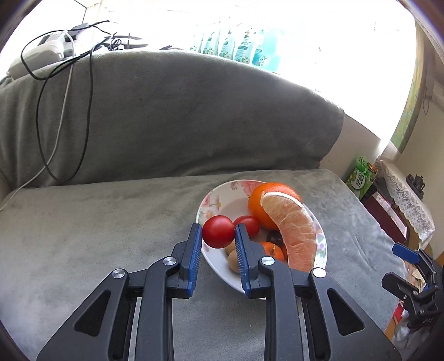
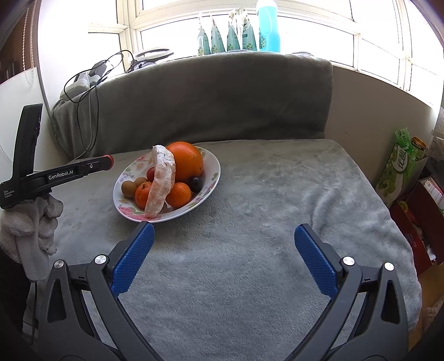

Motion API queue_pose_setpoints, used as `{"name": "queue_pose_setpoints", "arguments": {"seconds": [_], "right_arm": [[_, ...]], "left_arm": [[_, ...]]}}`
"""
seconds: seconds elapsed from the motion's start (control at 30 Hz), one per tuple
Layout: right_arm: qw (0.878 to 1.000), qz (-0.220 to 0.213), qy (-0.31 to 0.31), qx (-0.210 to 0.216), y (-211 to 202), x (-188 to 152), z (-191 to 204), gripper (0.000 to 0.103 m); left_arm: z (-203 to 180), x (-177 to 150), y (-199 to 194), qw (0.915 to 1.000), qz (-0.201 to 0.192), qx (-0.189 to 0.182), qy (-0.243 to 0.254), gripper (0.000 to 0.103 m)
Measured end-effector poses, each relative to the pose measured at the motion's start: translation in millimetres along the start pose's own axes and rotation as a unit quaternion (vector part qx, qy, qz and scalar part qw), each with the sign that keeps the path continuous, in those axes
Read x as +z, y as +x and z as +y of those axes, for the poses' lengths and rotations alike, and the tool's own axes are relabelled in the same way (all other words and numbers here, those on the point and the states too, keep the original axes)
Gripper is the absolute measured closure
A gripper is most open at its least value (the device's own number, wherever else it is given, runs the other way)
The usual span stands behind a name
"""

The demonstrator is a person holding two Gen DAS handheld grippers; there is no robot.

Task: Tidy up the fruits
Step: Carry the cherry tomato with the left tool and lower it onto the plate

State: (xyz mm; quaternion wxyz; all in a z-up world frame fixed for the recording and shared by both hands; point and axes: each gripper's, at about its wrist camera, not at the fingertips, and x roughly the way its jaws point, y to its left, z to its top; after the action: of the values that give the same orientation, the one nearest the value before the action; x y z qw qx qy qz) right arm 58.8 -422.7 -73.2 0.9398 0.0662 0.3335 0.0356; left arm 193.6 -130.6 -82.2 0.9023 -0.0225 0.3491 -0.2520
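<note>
step: left hand-held gripper [image 1: 218,232] pinching cherry tomato [image 1: 218,231] above plate [image 1: 211,200] | right hand-held gripper [image 2: 224,239] spread, idle | next: needs a drop spot

A red tomato [image 1: 218,232] sits between blue gripper pads [image 1: 194,250]. The white plate [image 2: 206,183] carries pink floral print, holding a bright orange [image 2: 186,161], pale pink pomelo segment [image 2: 162,180] and brown kiwis [image 2: 129,188], on grey plush sofa cover [image 2: 263,222].

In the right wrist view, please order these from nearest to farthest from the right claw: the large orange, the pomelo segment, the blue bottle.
1. Pomelo segment, leaning at the plate's front, left of the right claw.
2. Large orange, behind the segment.
3. Blue bottle, on the windowsill, behind the sofa back.
</note>
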Motion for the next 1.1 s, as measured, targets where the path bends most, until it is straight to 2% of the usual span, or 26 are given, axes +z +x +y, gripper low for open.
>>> {"name": "queue_pose_setpoints", "arguments": {"seconds": [0.5, 1.1], "right_arm": [[1.0, 0.004, 0.007, -0.005, 5.1, -1.4, -6.0, 0.0], [1.0, 0.004, 0.004, -0.014, 5.6, -0.1, -4.7, 0.0]], "left_arm": [[-15.7, 5.3, 19.4, 0.9998, 0.013, -0.01, 0.01, 0.08], [-17.2, 8.1, 23.5, 0.9996, 0.02, -0.019, 0.01, 0.08]]}}
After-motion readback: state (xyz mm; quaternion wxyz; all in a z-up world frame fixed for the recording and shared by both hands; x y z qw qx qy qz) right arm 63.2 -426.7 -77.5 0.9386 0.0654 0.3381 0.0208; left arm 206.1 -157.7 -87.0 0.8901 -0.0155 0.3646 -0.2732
